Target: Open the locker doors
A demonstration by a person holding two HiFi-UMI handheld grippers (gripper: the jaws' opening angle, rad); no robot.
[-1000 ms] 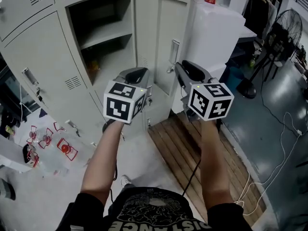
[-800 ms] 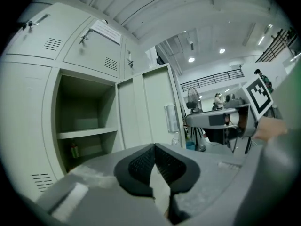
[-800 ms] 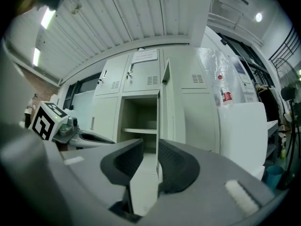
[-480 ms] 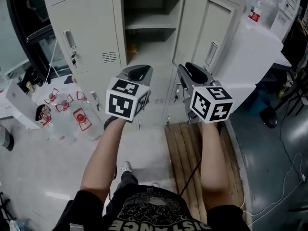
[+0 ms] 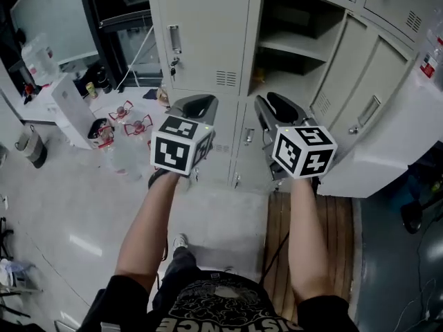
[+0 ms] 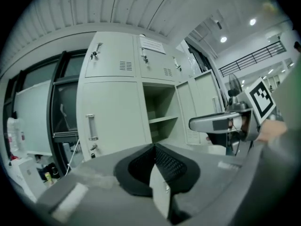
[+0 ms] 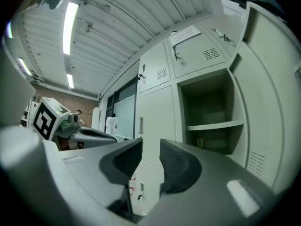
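The grey lockers fill the top of the head view. One upper door (image 5: 201,30) is closed and has a handle (image 5: 174,40). Beside it a compartment (image 5: 297,33) with a shelf stands open, its door (image 5: 360,81) swung to the right. My left gripper (image 5: 196,104) hangs in front of the lower lockers, short of them, with its jaws shut and empty (image 6: 154,147). My right gripper (image 5: 277,104) is level with it, below the open compartment. Its jaws (image 7: 150,149) are opening with a narrow gap and nothing between them.
Lower locker doors with small handles (image 5: 248,135) sit just beyond the gripper tips. A wooden pallet (image 5: 311,220) lies on the floor under my right arm. A white cabinet (image 5: 387,151) stands at the right. Clear bags with red print (image 5: 128,126) and a white container (image 5: 69,106) are at the left.
The head view has swung left: the open compartment has shifted from the upper left to the upper right. Both grippers stay side by side and level in front of the lockers.
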